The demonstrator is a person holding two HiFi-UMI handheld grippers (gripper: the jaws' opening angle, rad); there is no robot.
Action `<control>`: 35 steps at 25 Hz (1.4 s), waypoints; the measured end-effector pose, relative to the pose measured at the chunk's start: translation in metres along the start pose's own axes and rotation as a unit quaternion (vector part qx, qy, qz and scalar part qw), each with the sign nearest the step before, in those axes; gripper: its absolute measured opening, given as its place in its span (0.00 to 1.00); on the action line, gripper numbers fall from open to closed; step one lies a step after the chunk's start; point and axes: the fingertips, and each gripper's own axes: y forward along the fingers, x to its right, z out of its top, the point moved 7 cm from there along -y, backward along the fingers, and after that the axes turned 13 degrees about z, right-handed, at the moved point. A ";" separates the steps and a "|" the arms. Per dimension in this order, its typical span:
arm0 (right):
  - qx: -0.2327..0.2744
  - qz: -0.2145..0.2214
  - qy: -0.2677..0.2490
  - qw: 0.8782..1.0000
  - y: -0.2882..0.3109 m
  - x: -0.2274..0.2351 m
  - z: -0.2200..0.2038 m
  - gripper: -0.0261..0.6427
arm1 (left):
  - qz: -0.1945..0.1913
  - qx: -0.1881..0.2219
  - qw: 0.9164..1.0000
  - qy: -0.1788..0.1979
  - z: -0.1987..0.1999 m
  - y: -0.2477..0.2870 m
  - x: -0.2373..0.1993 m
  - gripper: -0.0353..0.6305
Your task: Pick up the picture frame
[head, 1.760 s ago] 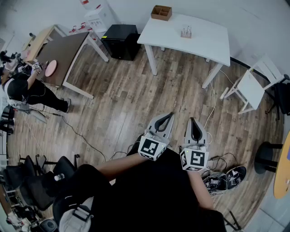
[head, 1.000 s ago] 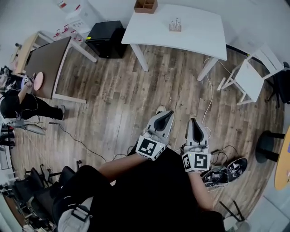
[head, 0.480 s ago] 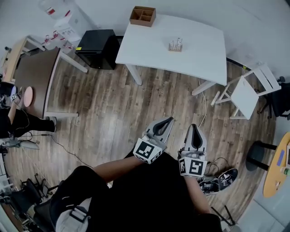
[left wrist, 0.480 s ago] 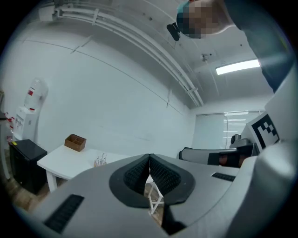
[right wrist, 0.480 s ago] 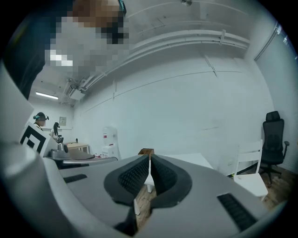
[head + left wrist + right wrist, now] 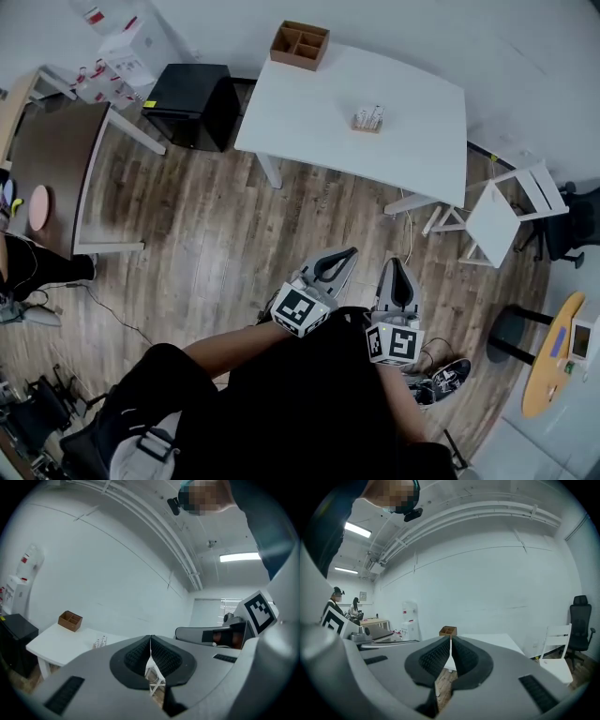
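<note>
Picture frame: can't pin it down, possibly the small item [image 6: 367, 118] on the white table [image 6: 309, 103]. Left gripper [image 6: 351, 252], right gripper [image 6: 397, 263] both closed, empty. Print unreadable.

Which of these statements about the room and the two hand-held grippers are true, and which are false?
1. The left hand-held gripper and the right hand-held gripper both have their jaws closed with nothing between them. True.
2. The wooden box stands on the floor. False: it stands at a far corner of the white table.
3. In the head view, a white chair stands to the right of the white table. True.
4. The left hand-held gripper holds the small clear object. False: it stands on the white table, far from both grippers.
5. A black cabinet stands on the floor by the table's left end. True.
</note>
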 end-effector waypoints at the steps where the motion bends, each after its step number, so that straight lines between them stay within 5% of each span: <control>1: 0.000 0.004 0.002 1.000 0.007 0.000 0.001 0.09 | 0.004 0.003 1.000 -0.001 0.002 0.001 -0.005 0.08; 17: 0.003 0.044 0.046 0.998 0.093 0.032 -0.008 0.09 | 0.085 0.001 0.996 -0.010 0.007 0.044 -0.071 0.08; 23: -0.001 0.053 0.056 0.997 0.151 0.079 -0.007 0.09 | 0.110 -0.016 0.994 0.009 0.018 0.102 -0.100 0.08; 35: -0.097 0.114 0.085 0.985 0.278 0.184 -0.046 0.09 | 0.162 -0.088 0.982 0.040 -0.004 0.259 -0.161 0.08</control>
